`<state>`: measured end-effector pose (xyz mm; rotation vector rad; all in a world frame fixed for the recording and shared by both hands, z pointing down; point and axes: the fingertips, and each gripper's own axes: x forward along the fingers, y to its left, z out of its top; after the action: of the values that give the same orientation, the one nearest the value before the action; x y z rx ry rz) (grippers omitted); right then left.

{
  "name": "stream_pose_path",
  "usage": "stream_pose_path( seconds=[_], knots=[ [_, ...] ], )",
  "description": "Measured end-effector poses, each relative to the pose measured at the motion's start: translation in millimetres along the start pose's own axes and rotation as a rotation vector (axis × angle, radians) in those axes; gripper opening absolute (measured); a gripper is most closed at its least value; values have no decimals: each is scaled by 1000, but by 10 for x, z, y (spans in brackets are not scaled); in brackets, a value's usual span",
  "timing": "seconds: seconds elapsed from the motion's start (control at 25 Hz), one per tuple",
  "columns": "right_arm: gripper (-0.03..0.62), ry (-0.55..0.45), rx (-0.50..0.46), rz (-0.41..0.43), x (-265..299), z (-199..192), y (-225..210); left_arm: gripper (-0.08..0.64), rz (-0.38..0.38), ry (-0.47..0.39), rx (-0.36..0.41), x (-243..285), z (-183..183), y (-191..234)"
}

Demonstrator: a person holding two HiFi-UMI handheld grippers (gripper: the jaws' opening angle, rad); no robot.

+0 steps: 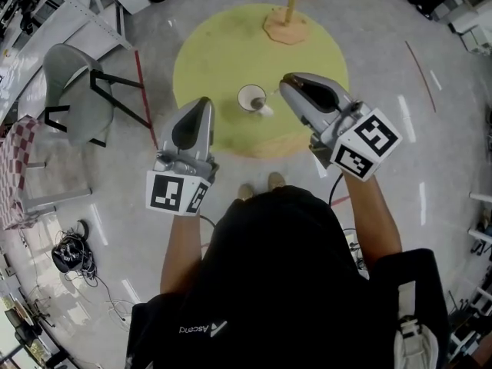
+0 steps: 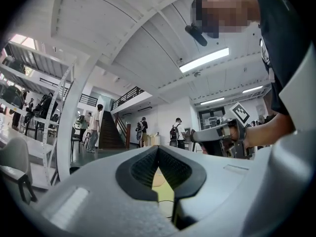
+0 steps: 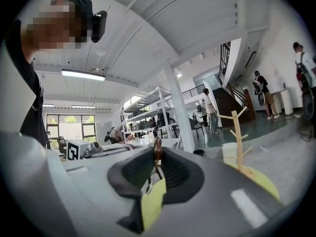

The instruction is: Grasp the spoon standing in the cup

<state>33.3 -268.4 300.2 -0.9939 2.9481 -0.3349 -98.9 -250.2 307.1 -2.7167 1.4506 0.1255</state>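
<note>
1. The spoon (image 3: pixel 157 150) is clamped by the right gripper (image 3: pixel 157 157). The jaws are closed on the thin handle right at their tips. The brown end is seen above the jaws and the pale bowl hangs below, over the yellow mat (image 1: pixel 223 52).
2. The left gripper (image 2: pixel 157 151) is held empty with its jaws together, beside the right one and apart from everything else.
3. The cup (image 1: pixel 252 98) stands on the mat, below and just to the left of the right gripper's tips in the head view. A dark spot inside it cannot be identified.
4. Slipping is judged the main risk. So little of the handle is caught, and only at the very tips, that the spoon could be swung or dropped by a quick turn or any slackening of the jaws.
5. If dropped, the spoon would likely land on the mat or strike the cup, which looks light and could be tipped over.
6. The wooden stand (image 1: pixel 288 21) at the mat's far edge could also be struck by a careless sweep forward.
7. White print on the black shirt (image 1: pixel 292 267) is read, upside down, as roughly "Ascend". Only square black-and-white markers are carried on the grippers' cubes. No lettering can be made out on the cup or the spoon.
</note>
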Motion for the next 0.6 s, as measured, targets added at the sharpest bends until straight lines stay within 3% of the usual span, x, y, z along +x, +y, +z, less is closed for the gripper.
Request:
stream_pose_path(
  seconds=[0.6],
  knots=[
    [48, -39, -23, -84, -287, 49, 78, 9, -22, -42, 9, -60, 173, -63]
  ],
)
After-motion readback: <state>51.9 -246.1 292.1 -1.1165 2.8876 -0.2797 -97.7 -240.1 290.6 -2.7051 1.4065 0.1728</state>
